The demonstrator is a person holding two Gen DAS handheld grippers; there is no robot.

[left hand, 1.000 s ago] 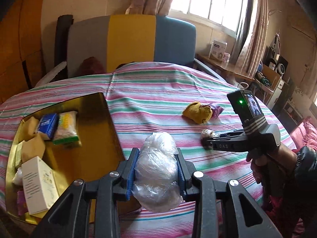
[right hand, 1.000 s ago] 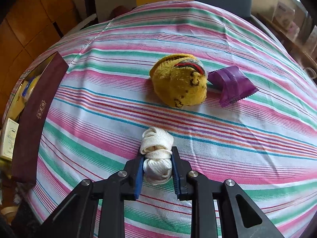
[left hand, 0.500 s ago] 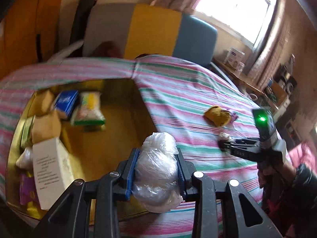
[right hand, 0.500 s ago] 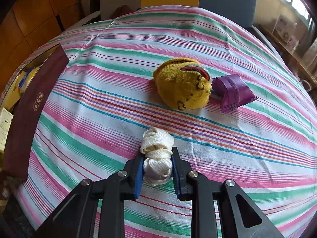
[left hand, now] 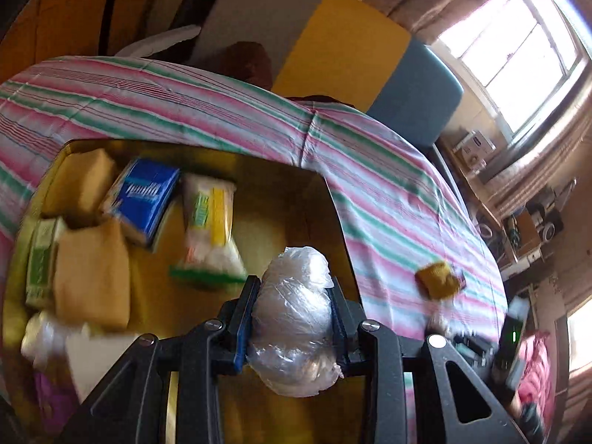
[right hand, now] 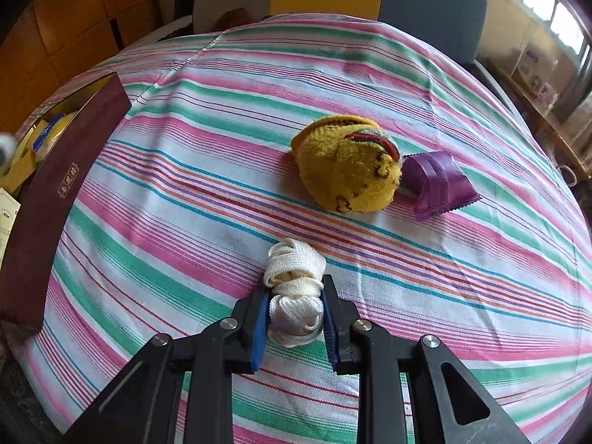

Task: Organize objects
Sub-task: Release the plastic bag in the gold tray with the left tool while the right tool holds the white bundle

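My left gripper [left hand: 292,318] clamps the crumpled clear plastic bag bundle [left hand: 294,314] over the gold-lined box [left hand: 281,199]: light, squashy, slippery, so I hold mid-body. Right gripper [right hand: 294,318] pinches the white coiled rope bundle [right hand: 294,288] on the striped tablecloth [right hand: 185,203].

The left hand-held gripper [left hand: 294,310] clamps a plastic bundle [left hand: 294,318] above the gold box [left hand: 296,199]. Inside the box lie a blue packet [left hand: 142,199] and a yellow-white packet [left hand: 209,229].

Each tool [left hand: 292,318] [right hand: 294,318] is black angular plastic with blue finger pads [right hand: 260,323] and silver screws [right hand: 361,325].
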